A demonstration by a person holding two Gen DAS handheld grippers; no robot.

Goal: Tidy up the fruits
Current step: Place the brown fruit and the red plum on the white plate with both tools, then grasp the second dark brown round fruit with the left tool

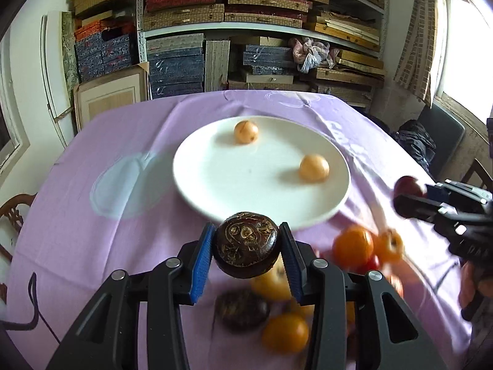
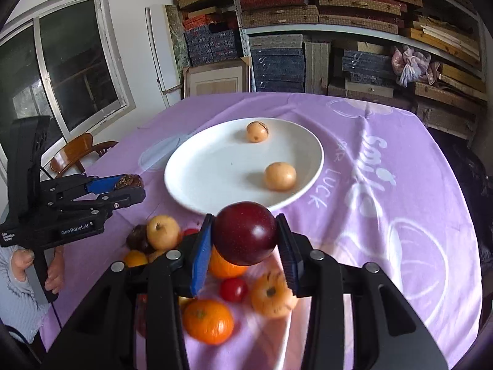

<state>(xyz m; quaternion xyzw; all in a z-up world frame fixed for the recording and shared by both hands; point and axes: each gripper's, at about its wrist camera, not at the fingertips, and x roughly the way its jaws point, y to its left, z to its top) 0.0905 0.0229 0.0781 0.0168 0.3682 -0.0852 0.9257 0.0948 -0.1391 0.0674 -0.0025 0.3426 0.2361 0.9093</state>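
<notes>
- In the right wrist view, at the far left, a person's hand (image 2: 50, 273) grips the handle of the left gripper (image 2: 131, 189); a striped sleeve shows below it. The left wrist view shows no such hand on this tool.
- The left gripper (image 1: 246, 251) is clamped on a dark brown flattish fruit (image 1: 246, 248), raised above the purple tablecloth (image 1: 101, 246).
- The white plate (image 1: 222, 182) lies mid-table with two pale tan fruits (image 1: 246, 132) on it, well apart.
- The loose fruit pile (image 2: 209, 320) lies just before the plate: oranges, a small red fruit, yellowish ones. The right view shows it sharper.
- The right gripper (image 2: 245, 236) is clamped on a dark red plum (image 2: 245, 232), raised above the pile.
- Only the right view shows white lettering (image 2: 317, 189) on the cloth.
</notes>
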